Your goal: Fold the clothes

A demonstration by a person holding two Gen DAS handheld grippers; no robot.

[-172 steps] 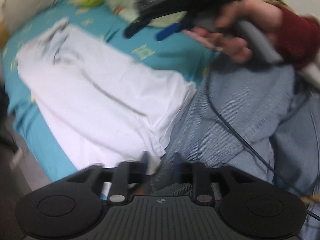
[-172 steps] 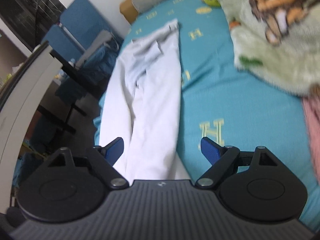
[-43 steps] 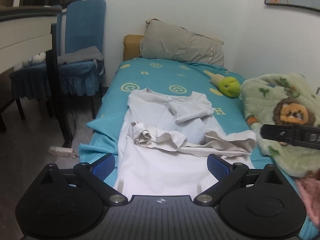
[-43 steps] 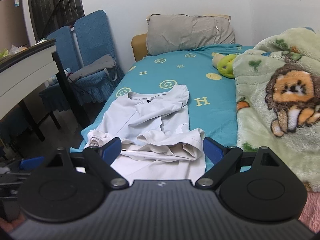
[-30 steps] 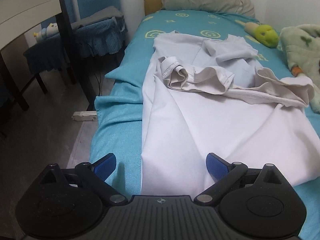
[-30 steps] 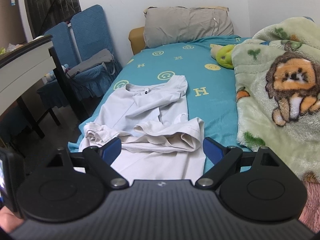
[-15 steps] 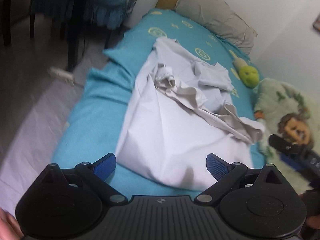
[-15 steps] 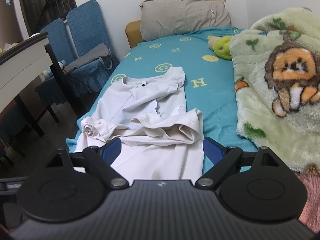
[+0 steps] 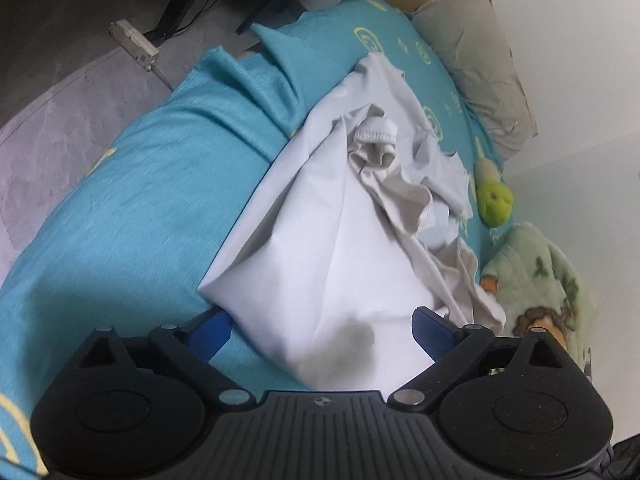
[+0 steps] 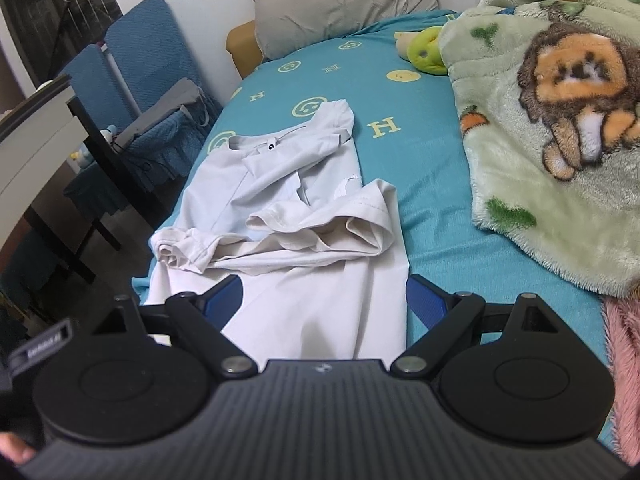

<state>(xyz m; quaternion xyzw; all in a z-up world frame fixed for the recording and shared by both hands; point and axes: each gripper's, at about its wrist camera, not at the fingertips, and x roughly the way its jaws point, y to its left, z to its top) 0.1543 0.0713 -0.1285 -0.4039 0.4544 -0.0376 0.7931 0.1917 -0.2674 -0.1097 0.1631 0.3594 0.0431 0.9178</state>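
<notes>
A pale grey-white shirt (image 9: 344, 240) lies partly folded on the teal bed sheet (image 9: 140, 208), its hem bunched in a ridge across the middle. My left gripper (image 9: 320, 326) is open, low over the shirt's near folded corner, one blue pad at each side. In the right wrist view the same shirt (image 10: 304, 216) lies lengthwise, collar at the far end. My right gripper (image 10: 322, 298) is open and empty above the shirt's near end.
A green lion blanket (image 10: 560, 120) covers the bed's right side, with a green plush toy (image 10: 424, 54) and a grey pillow (image 10: 344, 4) at the head. Blue chairs (image 10: 132, 64) and a desk (image 10: 36, 140) stand left of the bed. A power strip (image 9: 134, 44) lies on the floor.
My left gripper has dropped and tilted down toward the shirt's near corner. The right gripper has barely moved. The shirt lies as before.
</notes>
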